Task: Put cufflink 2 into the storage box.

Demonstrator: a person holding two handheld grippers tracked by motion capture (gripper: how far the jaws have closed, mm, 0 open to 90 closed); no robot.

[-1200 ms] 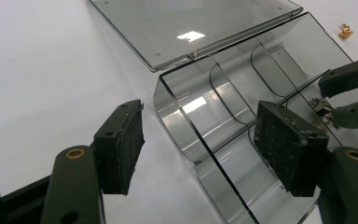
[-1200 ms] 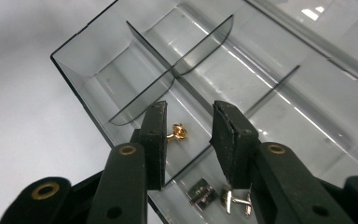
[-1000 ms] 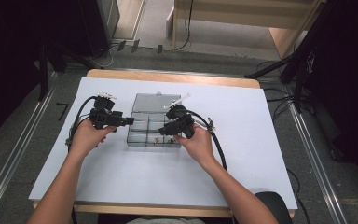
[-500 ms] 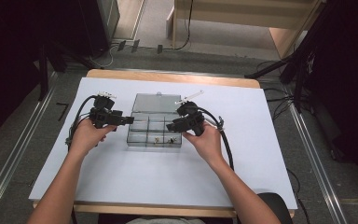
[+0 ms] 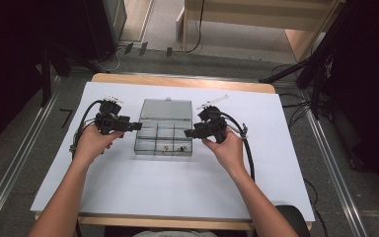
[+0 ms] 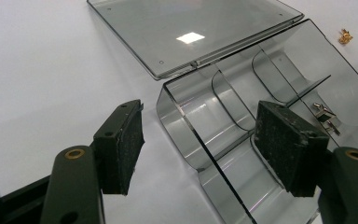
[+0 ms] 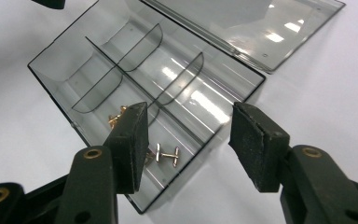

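A clear plastic compartment box [image 5: 164,134] lies mid-table, its lid [image 5: 168,109] folded flat behind it. Inside are a silver cufflink [image 7: 168,155] and a gold one [image 7: 115,116], both in the near row [image 5: 172,147]. My left gripper [image 5: 138,126] is open at the box's left end. One pad [image 6: 121,144] is outside the wall [image 6: 186,135] and the other inside, and neither touches it. My right gripper [image 5: 187,132] is at the right end. Its jaws have just been opening and stand open [image 7: 189,112] astride the box's corner, pressing on nothing.
The white table top [image 5: 177,187] has free room in front of the box and on both sides. A small gold piece [image 6: 344,35] lies on the table beyond the box. Cables trail from both grippers. Floor rails run along both sides of the table.
The right hand has drawn its gripper to the right, from over the box to its right end, and the jaws stand wider. The left hand and the box have stayed put.
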